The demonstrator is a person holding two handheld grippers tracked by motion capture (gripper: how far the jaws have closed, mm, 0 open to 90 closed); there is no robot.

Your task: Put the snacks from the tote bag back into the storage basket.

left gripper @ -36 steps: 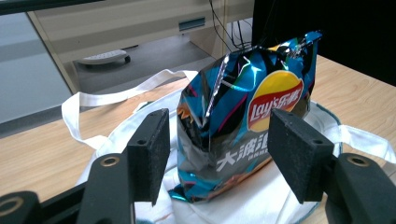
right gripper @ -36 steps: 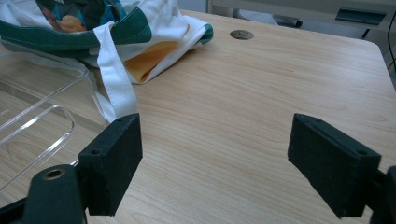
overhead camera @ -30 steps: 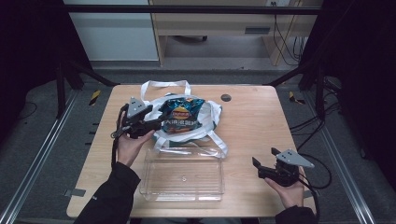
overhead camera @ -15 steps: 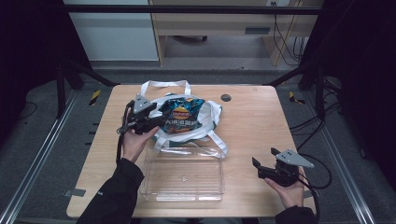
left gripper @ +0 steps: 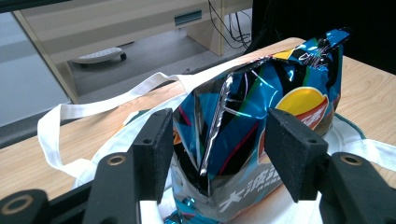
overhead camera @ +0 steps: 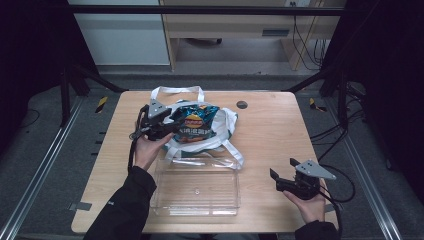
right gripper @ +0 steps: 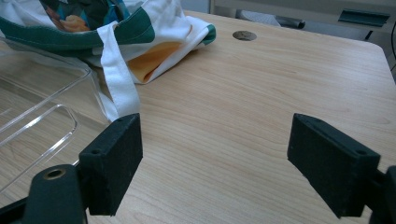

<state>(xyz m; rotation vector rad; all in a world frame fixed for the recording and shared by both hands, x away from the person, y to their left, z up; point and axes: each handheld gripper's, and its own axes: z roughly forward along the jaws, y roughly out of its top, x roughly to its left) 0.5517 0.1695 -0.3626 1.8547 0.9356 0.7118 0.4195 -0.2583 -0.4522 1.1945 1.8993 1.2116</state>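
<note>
The left gripper is held over the far-left part of the table, its jaws set on either side of a chip bag. In the left gripper view the bag is seen standing upright between the two black jaws, its crinkled blue foil close against the left jaw and a narrow gap left at the right one. The jaws have just been closing on it from their widest spread, but a firm clamp is not yet shown; the bag is bracketed rather than squeezed. The bag rests on a white tote with green trim, which lies spread beneath and beyond the jaws, a strap looping away to the gripper's left. A clear tray lies just behind and below this gripper, towards the person.

The right gripper is held low over bare wood at the near-right, well apart from the bag. Its jaws are spread wide with nothing between them; in the right gripper view the tote and the tray corner lie ahead to its left.
</note>
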